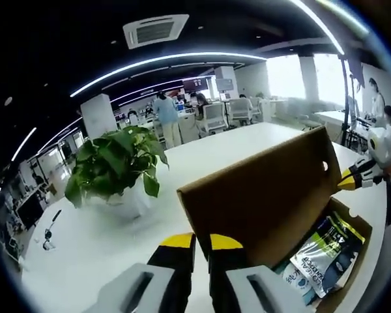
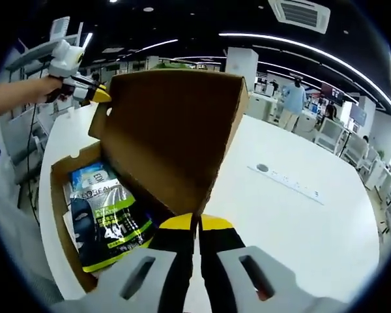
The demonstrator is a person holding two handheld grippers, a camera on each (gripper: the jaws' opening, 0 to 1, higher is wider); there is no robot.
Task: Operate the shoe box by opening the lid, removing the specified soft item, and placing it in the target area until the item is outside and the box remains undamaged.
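The brown cardboard shoe box (image 1: 362,261) stands open on the white table, with its lid (image 1: 260,195) raised upright. My left gripper (image 1: 202,242) is shut on one free corner of the lid. My right gripper (image 2: 195,223) is shut on the other free corner of the lid (image 2: 176,130). Each gripper also appears at the far lid corner in the other view: the right gripper (image 1: 352,179) and the left gripper (image 2: 94,93). Inside the box (image 2: 58,215) lie soft packs: a black and lime-green pack (image 2: 107,225) (image 1: 329,251) and a blue and white pack (image 2: 91,176).
A potted green plant (image 1: 114,166) stands on the white table (image 1: 85,254) beside the box. A small dark object (image 1: 49,235) lies near the table's edge. A round table socket (image 2: 262,167) sits on the table top (image 2: 300,222). People and office chairs are far behind.
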